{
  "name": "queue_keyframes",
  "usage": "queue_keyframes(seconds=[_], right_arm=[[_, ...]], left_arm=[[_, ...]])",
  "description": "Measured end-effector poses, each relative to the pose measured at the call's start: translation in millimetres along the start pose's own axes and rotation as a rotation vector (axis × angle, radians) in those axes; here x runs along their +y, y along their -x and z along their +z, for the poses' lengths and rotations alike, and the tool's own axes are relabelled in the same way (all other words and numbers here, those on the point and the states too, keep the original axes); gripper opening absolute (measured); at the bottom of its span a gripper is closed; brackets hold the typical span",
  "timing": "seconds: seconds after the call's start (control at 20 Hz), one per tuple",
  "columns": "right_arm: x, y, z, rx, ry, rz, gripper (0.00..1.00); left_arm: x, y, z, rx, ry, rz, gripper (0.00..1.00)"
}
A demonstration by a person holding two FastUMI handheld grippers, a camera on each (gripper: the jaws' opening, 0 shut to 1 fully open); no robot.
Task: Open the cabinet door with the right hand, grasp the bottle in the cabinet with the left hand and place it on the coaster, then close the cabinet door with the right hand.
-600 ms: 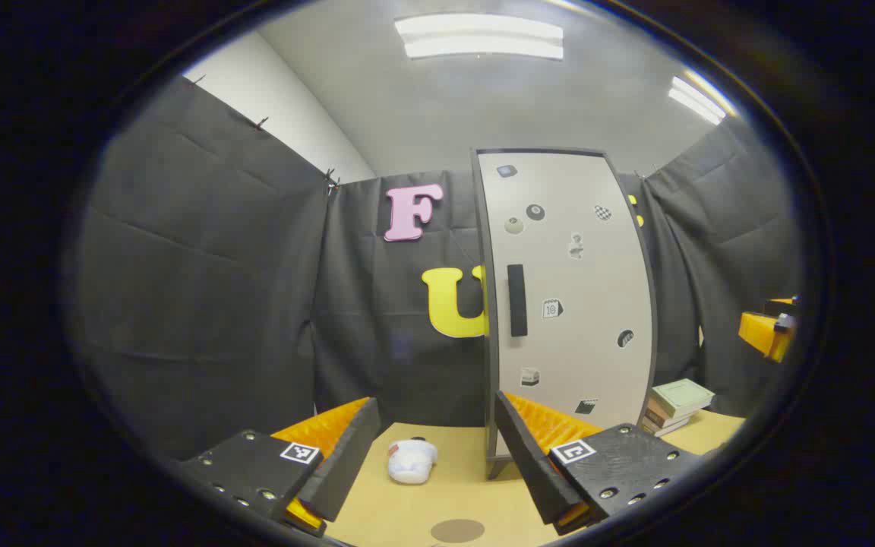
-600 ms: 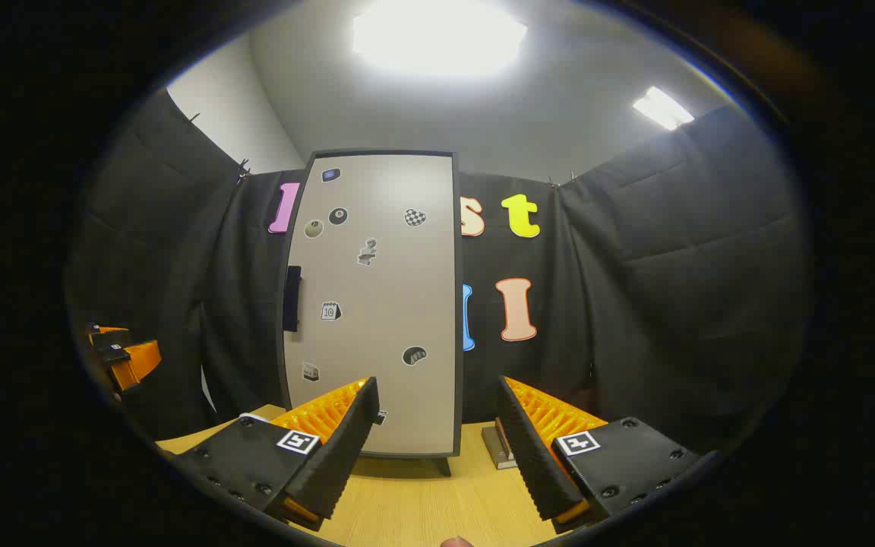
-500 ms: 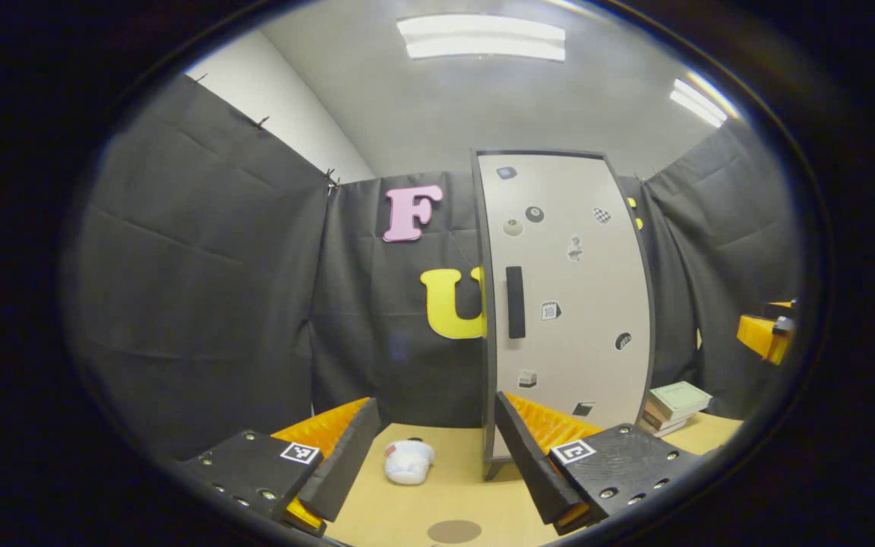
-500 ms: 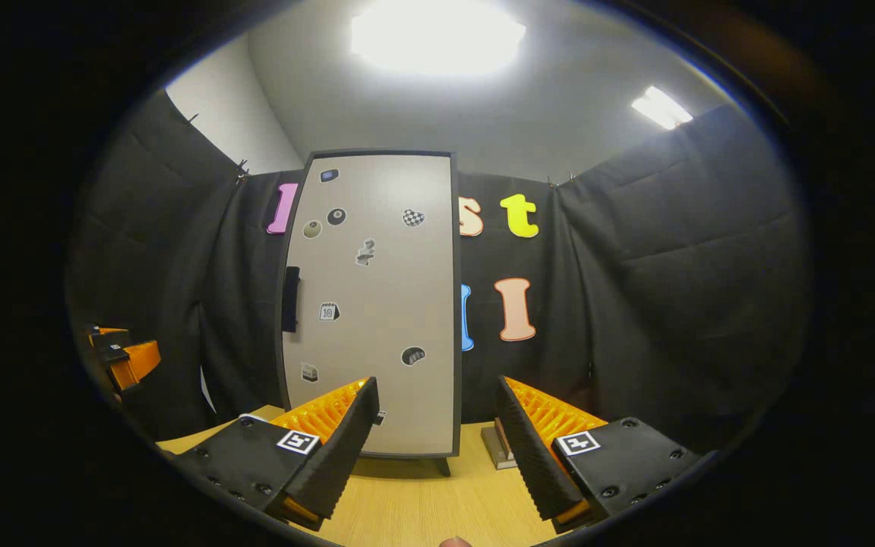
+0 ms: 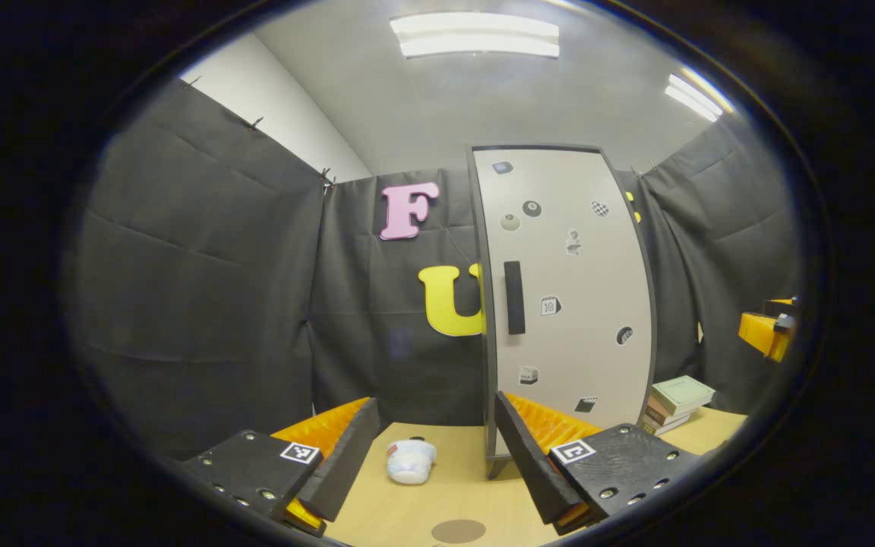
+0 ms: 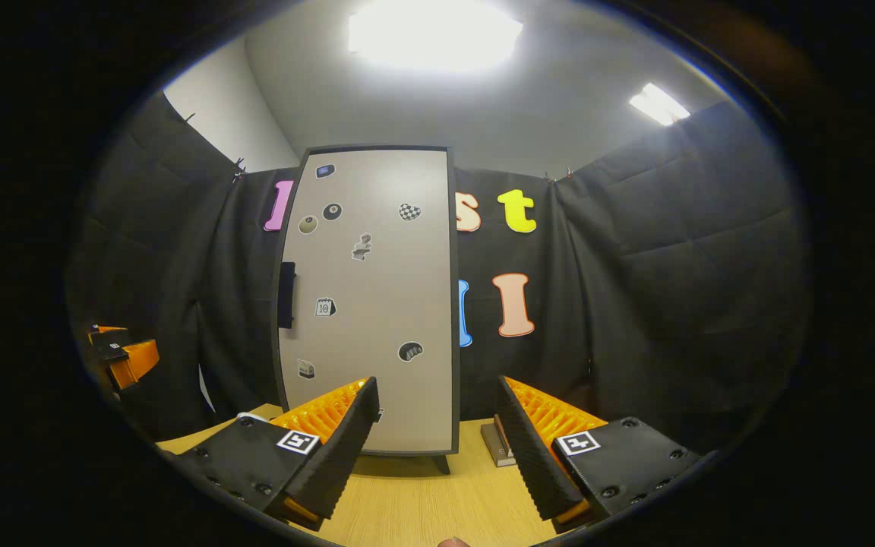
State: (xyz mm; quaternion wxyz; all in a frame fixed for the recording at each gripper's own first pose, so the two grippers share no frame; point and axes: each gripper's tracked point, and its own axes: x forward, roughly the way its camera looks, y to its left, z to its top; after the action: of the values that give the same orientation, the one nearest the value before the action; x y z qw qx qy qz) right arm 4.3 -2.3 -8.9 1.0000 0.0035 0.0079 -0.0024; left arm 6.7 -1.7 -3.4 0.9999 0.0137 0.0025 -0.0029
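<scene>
Plainly both grippers' fingers [image 5: 346, 456] spread wide, empty, before the closed cabinet door [image 6: 377, 304].

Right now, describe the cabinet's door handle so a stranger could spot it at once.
Find the tall pale cabinet standing on the wooden table. On its closed door, near the left edge at mid-height, is the handle: a dark upright bar, unlike the small stickers scattered around it.

Standing on the table [image 5: 475, 471]: cabinet [image 5: 567, 304], door shut. Lying left of the cabinet, a small pouch [image 5: 410, 461]; nearer than that, the coaster [image 5: 458, 530]. Stacked right of the cabinet: books [image 5: 677, 403].
</scene>
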Motion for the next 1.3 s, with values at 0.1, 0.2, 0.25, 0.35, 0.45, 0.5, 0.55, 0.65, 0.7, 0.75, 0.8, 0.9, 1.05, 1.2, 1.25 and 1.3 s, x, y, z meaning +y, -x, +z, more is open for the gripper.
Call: queue_keyframes(seconds=[0.1, 0.2, 0.25, 0.35, 0.45, 0.5, 0.55, 0.65, 0.7, 0.75, 0.8, 0.9, 1.05, 1.2, 1.25, 1.3], right_arm=[[1.7, -1.7, 1.1, -0.002, -0.002, 0.002, 0.96], [3.9, -2.5, 0.4, -0.001, -0.002, 0.009, 0.98], [6.3, -3.8, 0.1, 0.000, -0.003, 0.015, 0.98], [11.5, -8.2, 1.7, 0.001, -0.001, 0.031, 0.97], [16.7, -14.9, 3.4, -0.001, 0.007, 0.045, 0.97], [20.1, -17.8, 3.7, -0.002, 0.011, 0.052, 0.97], [24.2, -20.4, 5.1, -0.004, 0.013, 0.062, 0.97], [34.9, -27.6, 9.9, -0.011, 0.015, 0.089, 0.97], [40.8, -32.4, 12.7, -0.018, 0.015, 0.105, 0.98], [47.4, -37.1, 15.2, -0.021, 0.016, 0.120, 0.97], [53.5, -41.5, 18.3, -0.025, 0.016, 0.136, 0.97], [68.6, -51.9, 27.2, -0.033, 0.004, 0.171, 0.97], [93.2, -68.5, 42.2, -0.051, -0.007, 0.227, 0.97], [117.4, -82.8, 54.1, -0.063, -0.014, 0.270, 0.97], [126.7, -86.5, 56.8, -0.063, -0.019, 0.288, 0.97], [135.4, -91.3, 60.2, -0.063, -0.023, 0.304, 0.98]], left_arm=[[0.2, -0.8, -1.2, 0.000, -0.003, 0.000, 0.93], [2.4, -0.5, -3.4, 0.005, -0.002, 0.002, 0.92], [4.4, 0.5, -5.3, 0.007, -0.002, 0.005, 0.92], [8.6, 1.6, -7.6, 0.013, -0.004, 0.012, 0.92], [15.7, 4.8, -9.0, 0.017, -0.004, 0.026, 0.93], [20.1, 6.3, -8.5, 0.017, -0.003, 0.035, 0.93], [24.4, 8.8, -9.2, 0.017, -0.002, 0.046, 0.93], [35.0, 14.7, -10.1, 0.018, -0.010, 0.068, 0.93], [41.3, 17.3, -8.9, 0.016, -0.018, 0.079, 0.92], [46.7, 21.6, -8.2, 0.014, -0.024, 0.088, 0.92], [52.5, 25.0, -6.7, 0.013, -0.027, 0.098, 0.92], [65.0, 31.1, -4.5, 0.008, -0.032, 0.123, 0.92], [82.6, 41.8, -4.5, 0.005, -0.039, 0.158, 0.92], [102.4, 52.3, -7.5, 0.014, -0.043, 0.200, 0.94], [108.1, 54.7, -8.9, 0.018, -0.042, 0.214, 0.92], [114.4, 57.8, -10.0, 0.022, -0.043, 0.226, 0.92]])
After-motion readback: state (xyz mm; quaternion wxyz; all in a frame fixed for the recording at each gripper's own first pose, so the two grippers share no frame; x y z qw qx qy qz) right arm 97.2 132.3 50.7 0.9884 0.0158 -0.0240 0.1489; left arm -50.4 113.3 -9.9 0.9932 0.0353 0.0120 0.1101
